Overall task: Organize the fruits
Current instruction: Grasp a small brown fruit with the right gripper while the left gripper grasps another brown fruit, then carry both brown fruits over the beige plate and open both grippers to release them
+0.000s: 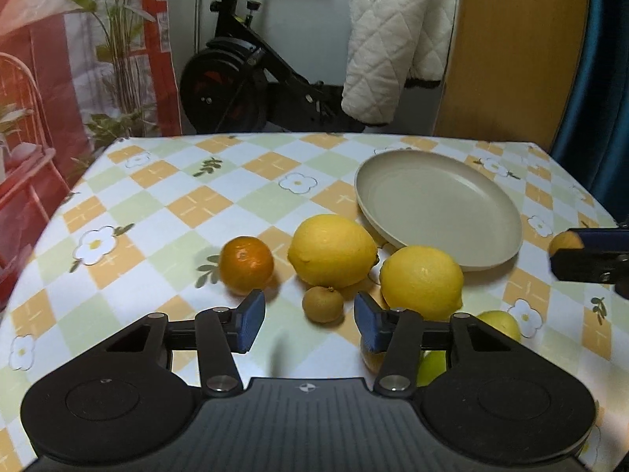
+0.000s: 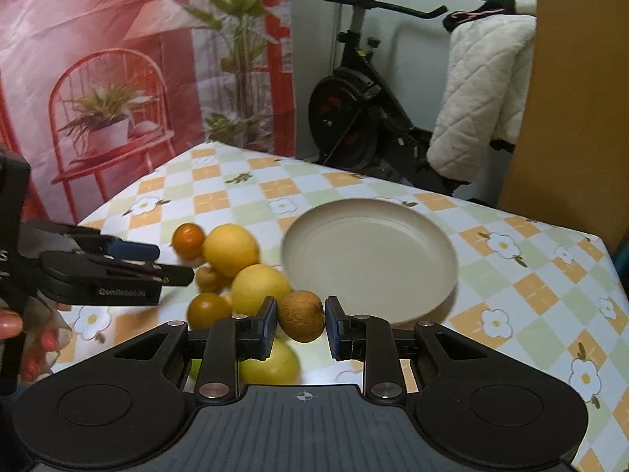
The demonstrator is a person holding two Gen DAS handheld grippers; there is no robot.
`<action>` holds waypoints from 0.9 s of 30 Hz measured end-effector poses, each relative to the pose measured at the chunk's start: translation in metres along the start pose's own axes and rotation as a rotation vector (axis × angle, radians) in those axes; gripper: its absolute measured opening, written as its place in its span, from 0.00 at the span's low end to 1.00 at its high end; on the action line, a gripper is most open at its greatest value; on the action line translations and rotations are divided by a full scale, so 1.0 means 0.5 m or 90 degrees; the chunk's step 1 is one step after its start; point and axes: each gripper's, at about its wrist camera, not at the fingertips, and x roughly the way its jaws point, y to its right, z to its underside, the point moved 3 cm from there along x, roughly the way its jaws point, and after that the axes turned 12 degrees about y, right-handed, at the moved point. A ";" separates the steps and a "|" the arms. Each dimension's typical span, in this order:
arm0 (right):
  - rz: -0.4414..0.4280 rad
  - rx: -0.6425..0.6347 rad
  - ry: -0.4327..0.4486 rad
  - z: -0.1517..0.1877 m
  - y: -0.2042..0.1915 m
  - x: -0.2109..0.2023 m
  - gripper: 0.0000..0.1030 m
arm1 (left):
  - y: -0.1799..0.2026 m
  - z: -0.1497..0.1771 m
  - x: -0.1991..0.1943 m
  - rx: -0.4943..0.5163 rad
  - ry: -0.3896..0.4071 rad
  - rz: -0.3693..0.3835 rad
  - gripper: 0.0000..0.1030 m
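Note:
My right gripper (image 2: 301,320) is shut on a small brown round fruit (image 2: 301,316) and holds it above the table, just in front of the beige plate (image 2: 440,275). It shows at the right edge of the left wrist view (image 1: 570,249). My left gripper (image 1: 309,319) is open and empty, low over the table, with a small brown fruit (image 1: 323,303) just beyond its fingertips. Two lemons (image 1: 332,249) (image 1: 421,281) and an orange mandarin (image 1: 246,262) lie beyond it, beside the empty plate (image 1: 507,247).
A yellow-green fruit (image 2: 271,362) and an orange-brown one (image 2: 208,308) lie near the grippers. The checked tablecloth (image 1: 177,204) covers the table; its far edge drops off toward an exercise bike (image 1: 236,90) and a wooden panel (image 1: 511,51).

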 end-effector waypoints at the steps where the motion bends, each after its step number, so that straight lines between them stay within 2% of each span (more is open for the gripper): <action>1: 0.002 0.003 0.001 0.001 0.007 0.001 0.23 | 0.001 0.001 0.010 -0.002 -0.004 0.003 0.52; 16: 0.019 0.029 -0.001 0.022 0.046 0.010 0.23 | 0.010 0.009 0.066 -0.014 -0.028 0.017 0.50; 19: 0.019 0.030 -0.004 0.023 0.046 0.013 0.23 | 0.008 0.012 0.073 -0.024 -0.030 0.016 0.44; 21: 0.019 0.031 -0.006 0.025 0.047 0.014 0.23 | 0.005 0.015 0.077 -0.030 -0.038 0.015 0.30; 27: 0.021 0.032 -0.008 0.028 0.047 0.014 0.23 | 0.000 0.024 0.062 -0.038 -0.035 0.012 0.30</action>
